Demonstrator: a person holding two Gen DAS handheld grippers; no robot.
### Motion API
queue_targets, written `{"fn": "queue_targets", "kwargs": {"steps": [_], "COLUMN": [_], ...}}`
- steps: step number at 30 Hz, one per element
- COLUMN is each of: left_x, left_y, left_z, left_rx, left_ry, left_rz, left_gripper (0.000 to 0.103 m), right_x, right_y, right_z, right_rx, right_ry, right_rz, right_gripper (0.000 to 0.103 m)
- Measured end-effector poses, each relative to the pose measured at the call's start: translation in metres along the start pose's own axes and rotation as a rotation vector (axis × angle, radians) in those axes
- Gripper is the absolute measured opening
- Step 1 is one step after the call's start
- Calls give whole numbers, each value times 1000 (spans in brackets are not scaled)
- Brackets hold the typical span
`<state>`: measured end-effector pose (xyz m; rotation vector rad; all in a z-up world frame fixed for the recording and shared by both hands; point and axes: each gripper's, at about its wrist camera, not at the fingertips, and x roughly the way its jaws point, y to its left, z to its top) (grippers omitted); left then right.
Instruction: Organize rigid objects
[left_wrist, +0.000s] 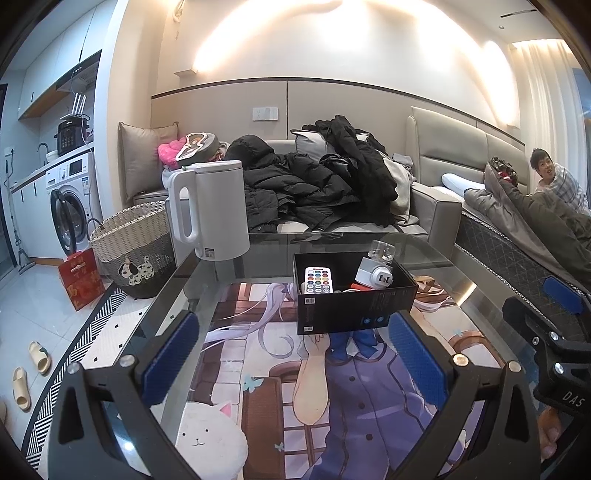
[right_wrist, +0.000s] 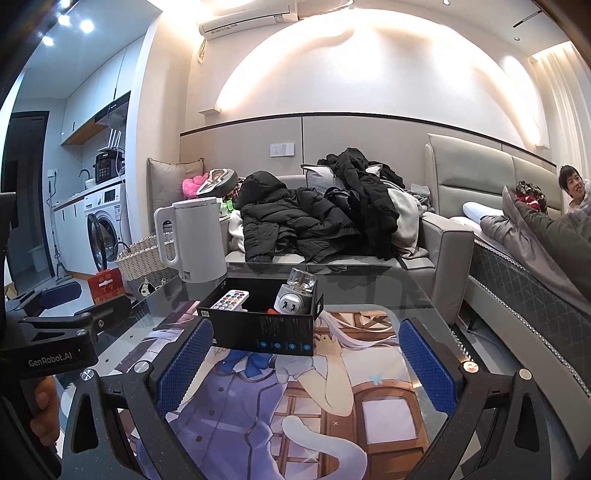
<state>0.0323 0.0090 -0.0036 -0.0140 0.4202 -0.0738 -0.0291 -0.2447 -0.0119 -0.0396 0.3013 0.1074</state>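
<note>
The black box (left_wrist: 354, 295) stands on the glass desk (left_wrist: 258, 254), approx. in the middle, closer to the far edge than to the near one. It is open on top. Inside, at the left end, lies a white remote (left_wrist: 318, 280) w/ coloured buttons; at the right end is a white plug adapter (left_wrist: 375, 275) w/ a clear glass bulb part (left_wrist: 384, 252) on top of it. Something small and orange-red (left_wrist: 359, 286) lies between them; I cannot tell what it is.

A white kettle (left_wrist: 208, 208) stands at the far left corner of the desk, well apart from the box.

Left gripper (left_wrist: 291, 354): jaws released, wide apart, nothing between the blue pads (left_wrist: 171, 354); it hovers over the near part of the desk, just before the box. Right gripper (right_wrist: 304, 363): jaws also released and empty, box just in front. Each gripper shows at the side in the other's view.

Behind the desk is a sofa (right_wrist: 443, 243) w/ dark jackets (right_wrist: 303, 218) piled on it.
</note>
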Motion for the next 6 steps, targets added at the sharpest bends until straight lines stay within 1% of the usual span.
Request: {"fn": "queue_targets", "kwargs": {"steps": [4,6], "left_x": [0,-2], "left_y": [2,0], "left_z": [2,2], "left_rx": [-14,-4], "left_ry": [1,-7], "left_rz": [4,0], "left_gripper": [103,103], "right_x": [-2,-3], "right_y": [3,4], "right_z": [-1,-2], "right_rx": [-6,-7], "right_ry": [-6,-4], "right_rz": [7,11], "right_gripper": [103,103]}}
